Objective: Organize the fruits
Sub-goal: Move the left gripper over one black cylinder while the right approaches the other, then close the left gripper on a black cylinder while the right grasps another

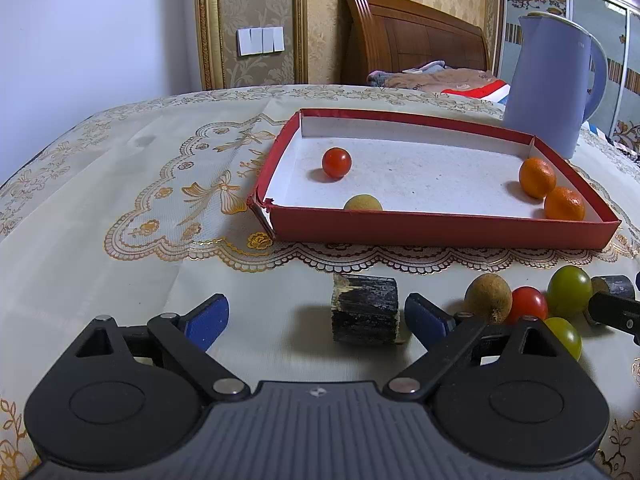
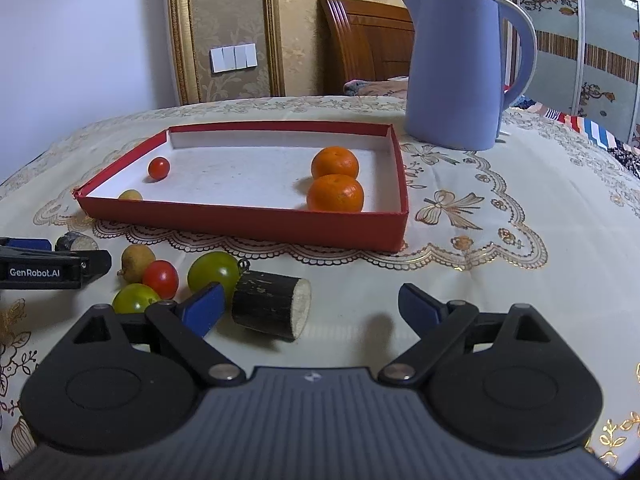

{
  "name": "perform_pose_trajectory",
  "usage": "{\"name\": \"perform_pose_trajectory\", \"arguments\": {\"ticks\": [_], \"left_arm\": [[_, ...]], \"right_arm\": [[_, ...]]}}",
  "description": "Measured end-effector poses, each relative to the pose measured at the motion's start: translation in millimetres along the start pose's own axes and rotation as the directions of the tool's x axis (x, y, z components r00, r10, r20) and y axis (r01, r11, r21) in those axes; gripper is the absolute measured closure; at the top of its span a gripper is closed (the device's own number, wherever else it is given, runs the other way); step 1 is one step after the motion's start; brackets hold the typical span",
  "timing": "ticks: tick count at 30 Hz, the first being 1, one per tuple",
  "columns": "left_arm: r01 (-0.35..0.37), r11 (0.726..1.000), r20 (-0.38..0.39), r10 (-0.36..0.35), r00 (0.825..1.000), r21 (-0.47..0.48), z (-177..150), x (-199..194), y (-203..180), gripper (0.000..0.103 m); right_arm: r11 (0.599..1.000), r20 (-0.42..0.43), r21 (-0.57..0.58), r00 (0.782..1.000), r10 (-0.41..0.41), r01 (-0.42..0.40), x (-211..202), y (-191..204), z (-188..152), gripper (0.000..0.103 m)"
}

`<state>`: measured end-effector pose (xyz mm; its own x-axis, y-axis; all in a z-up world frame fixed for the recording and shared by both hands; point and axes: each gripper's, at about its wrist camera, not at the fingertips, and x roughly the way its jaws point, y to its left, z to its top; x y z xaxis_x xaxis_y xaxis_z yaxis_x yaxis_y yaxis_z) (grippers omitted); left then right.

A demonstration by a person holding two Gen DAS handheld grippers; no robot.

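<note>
A red box [image 1: 440,233] [image 2: 240,226] holds a red tomato [image 1: 337,163] [image 2: 159,168], a tan longan [image 1: 363,202] [image 2: 130,195] and two oranges [image 1: 537,177] [image 2: 335,193]. On the cloth in front lie a dark sugarcane piece [image 1: 365,309] [image 2: 271,303], a second piece [image 1: 614,284] [image 2: 76,242], a brown longan [image 1: 488,298] [image 2: 137,262], a red tomato [image 1: 528,304] [image 2: 161,279] and two green tomatoes [image 1: 569,290] [image 2: 214,272]. My left gripper [image 1: 316,318] is open, the cane piece just inside its right finger. My right gripper [image 2: 310,306] is open and empty, the cane piece inside by its left finger.
A blue kettle [image 1: 548,84] [image 2: 460,68] stands behind the box at the right. The table wears a cream lace cloth [image 2: 500,264]. A wooden headboard [image 1: 412,40] and a bed lie beyond the table's far edge.
</note>
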<state>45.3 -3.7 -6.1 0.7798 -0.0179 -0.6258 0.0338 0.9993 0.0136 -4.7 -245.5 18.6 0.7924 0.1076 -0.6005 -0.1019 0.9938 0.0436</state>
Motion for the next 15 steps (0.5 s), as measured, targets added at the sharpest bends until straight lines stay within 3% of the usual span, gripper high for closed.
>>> {"name": "perform_pose_trajectory", "arguments": {"ticks": [12,15], "left_arm": [[0.008,1.0,0.009,-0.008,1.0,-0.006,-0.5,-0.8,2.0,0.008],[0.024,1.0,0.018,-0.024,1.0,0.002,-0.5,-2.4,1.2,0.018]], "right_arm": [[1.0,0.004,-0.001,1.0,0.027,-0.027,-1.3,0.1,0.1,0.022],[0.999,0.006,0.011,0.999,0.051,-0.051,-1.5,-2.4,0.4,0.032]]}}
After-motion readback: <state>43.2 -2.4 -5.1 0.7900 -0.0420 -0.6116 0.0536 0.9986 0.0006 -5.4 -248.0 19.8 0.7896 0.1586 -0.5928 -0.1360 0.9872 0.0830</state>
